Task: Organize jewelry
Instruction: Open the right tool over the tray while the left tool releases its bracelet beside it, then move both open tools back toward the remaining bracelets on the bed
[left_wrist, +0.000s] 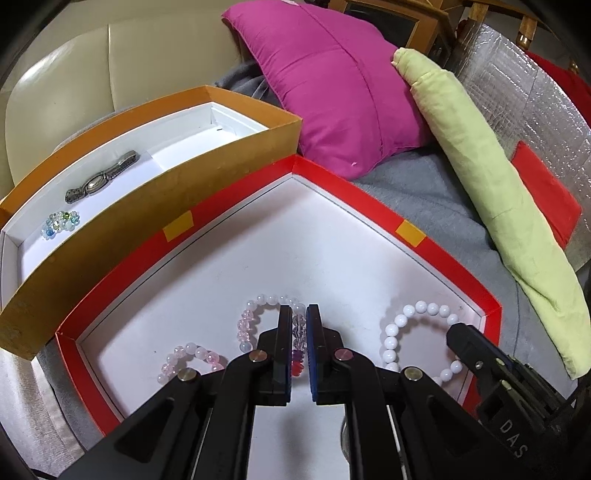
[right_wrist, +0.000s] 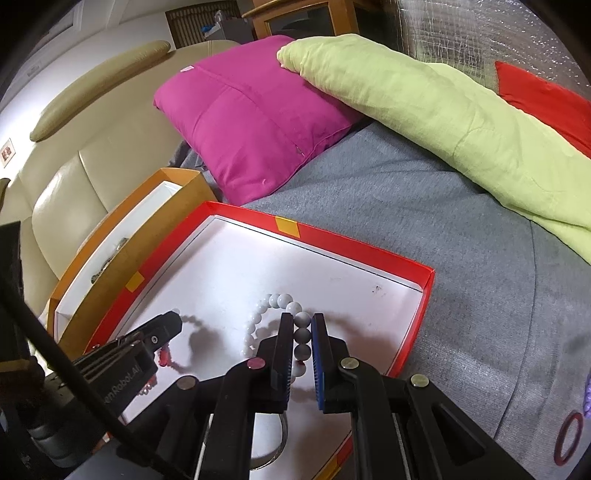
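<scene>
The shallow tray (left_wrist: 369, 192) lies on the blanket (right_wrist: 424, 206), with the deeper box (left_wrist: 207, 173) touching its left side. Three bead bracelets lie in the tray; a watch (left_wrist: 101, 177) and a bead cluster (left_wrist: 61, 221) lie in the box. Two cushions lie behind the tray.

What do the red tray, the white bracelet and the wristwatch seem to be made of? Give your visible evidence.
Red tray: likely cardboard, matte; thin folded walls, white lining.
White bracelet: glossy opaque beads, perhaps stone, glass or plastic; highlights show.
Wristwatch: apparently metal, dull grey; linked band.
</scene>
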